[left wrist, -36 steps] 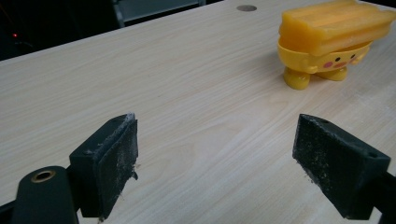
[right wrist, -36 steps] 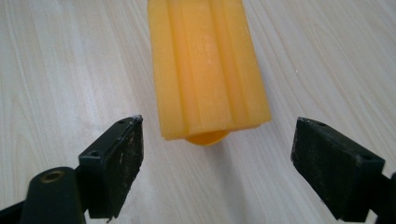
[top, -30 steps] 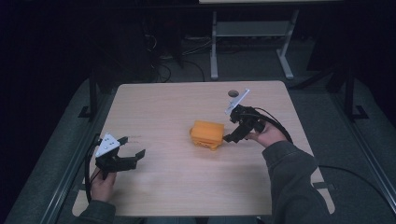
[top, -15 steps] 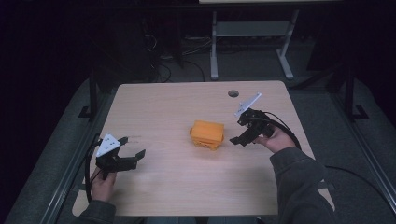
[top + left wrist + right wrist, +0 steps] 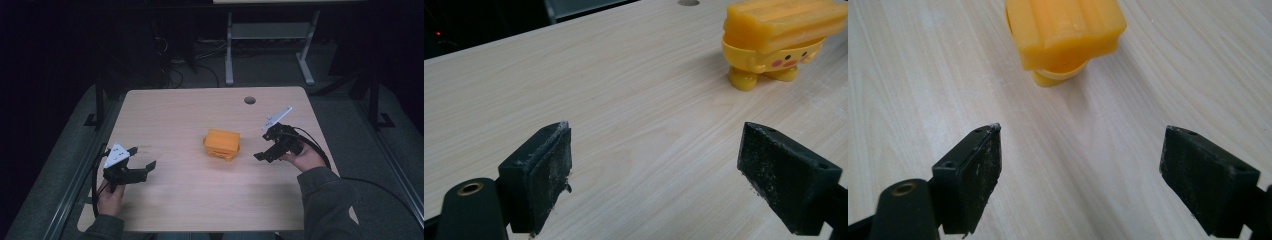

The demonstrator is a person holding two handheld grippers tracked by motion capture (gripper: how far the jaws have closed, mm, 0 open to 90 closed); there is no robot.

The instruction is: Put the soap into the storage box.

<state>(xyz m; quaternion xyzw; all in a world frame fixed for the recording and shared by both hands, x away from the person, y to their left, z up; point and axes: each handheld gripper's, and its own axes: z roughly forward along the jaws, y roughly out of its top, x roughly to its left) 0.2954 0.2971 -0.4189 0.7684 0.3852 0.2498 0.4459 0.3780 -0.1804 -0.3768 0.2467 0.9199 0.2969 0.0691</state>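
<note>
An orange-yellow toy (image 5: 221, 143) with a ridged block-like top, small feet and a painted face stands near the middle of the wooden table (image 5: 190, 107). In the left gripper view the toy (image 5: 780, 40) stands at the upper right, well beyond the jaws. My left gripper (image 5: 144, 161) is open over the table's left front part, nothing between its jaws. My right gripper (image 5: 263, 153) is open just right of the toy, apart from it. Seen from the right gripper view, the toy (image 5: 1064, 35) stands ahead of the open, empty jaws (image 5: 1080, 180).
A round cable hole (image 5: 250, 100) sits in the table near its far edge. Beyond the table stand a grey metal frame (image 5: 270, 37) and cables on the dark floor. A cable (image 5: 370, 182) trails from the right gripper off the table's right side.
My right gripper let go of the toy and drew back to the right and toward the person. The toy stays in place. The left gripper has not moved.
</note>
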